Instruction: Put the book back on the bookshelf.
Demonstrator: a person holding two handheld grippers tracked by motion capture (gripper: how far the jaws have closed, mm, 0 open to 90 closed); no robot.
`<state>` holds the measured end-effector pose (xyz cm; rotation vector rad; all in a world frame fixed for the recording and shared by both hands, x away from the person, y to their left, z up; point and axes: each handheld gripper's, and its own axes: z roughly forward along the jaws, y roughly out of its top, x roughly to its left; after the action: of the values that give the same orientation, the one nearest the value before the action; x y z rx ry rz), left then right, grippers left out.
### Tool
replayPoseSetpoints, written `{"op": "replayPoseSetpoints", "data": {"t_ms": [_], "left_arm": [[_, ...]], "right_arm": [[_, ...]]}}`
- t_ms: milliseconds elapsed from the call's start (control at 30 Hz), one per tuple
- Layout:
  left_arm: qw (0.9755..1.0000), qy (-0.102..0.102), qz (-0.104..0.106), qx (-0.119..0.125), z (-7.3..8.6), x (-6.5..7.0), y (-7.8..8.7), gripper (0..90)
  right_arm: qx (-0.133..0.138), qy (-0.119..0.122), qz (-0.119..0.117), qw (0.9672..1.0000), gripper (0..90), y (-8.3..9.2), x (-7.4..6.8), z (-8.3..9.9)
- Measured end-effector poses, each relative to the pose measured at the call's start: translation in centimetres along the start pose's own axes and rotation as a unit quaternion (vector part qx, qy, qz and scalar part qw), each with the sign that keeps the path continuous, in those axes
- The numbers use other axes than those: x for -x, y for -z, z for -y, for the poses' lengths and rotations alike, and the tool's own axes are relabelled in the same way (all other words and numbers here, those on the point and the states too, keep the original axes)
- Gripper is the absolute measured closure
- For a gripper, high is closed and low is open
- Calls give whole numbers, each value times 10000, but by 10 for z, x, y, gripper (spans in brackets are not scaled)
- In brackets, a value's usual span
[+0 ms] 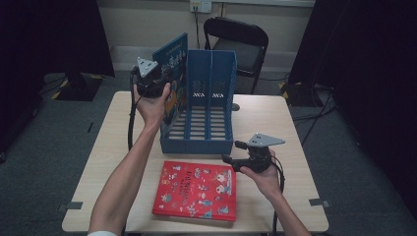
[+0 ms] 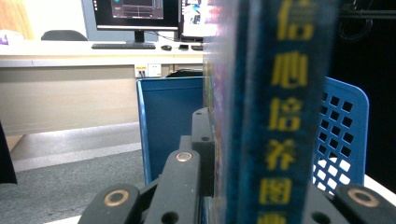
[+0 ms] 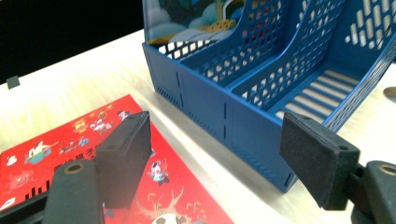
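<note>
left tool (image 1: 160, 81): pinching blue book (image 2: 275, 112), spine 信心培养 | right tool (image 3: 215, 158): spread | red book (image 1: 196, 189): title illegible

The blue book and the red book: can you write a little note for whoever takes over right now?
Left gripper: shut on the blue book, held upright, going into the leftmost slot of the blue file rack.
Right gripper: open, holding nothing, hovering near the rack's front right corner.
Red book: flat on the table, in front of the rack.
Done: blue book nearly filed.
Left: let it go, then probably file the red book.
</note>
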<state>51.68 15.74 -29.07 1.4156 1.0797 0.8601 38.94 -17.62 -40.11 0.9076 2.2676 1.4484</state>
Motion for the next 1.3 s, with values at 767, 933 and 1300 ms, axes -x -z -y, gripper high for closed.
{"op": "replayPoseSetpoints", "data": {"t_ms": [767, 933, 1300], "left_arm": [[10000, -3, 34, 78, 33, -3, -6, 835], [9999, -87, 51, -27, 45, -1, -1, 833], [9993, -159, 179, -273, 55, -2, 19, 820]], "right_arm": [[-133, 7, -57, 9999, 250, -5, 1, 4], [-174, 2, -66, 9998, 250, -8, 1, 4], [-234, 12, -77, 9997, 250, -9, 0, 5]]}}
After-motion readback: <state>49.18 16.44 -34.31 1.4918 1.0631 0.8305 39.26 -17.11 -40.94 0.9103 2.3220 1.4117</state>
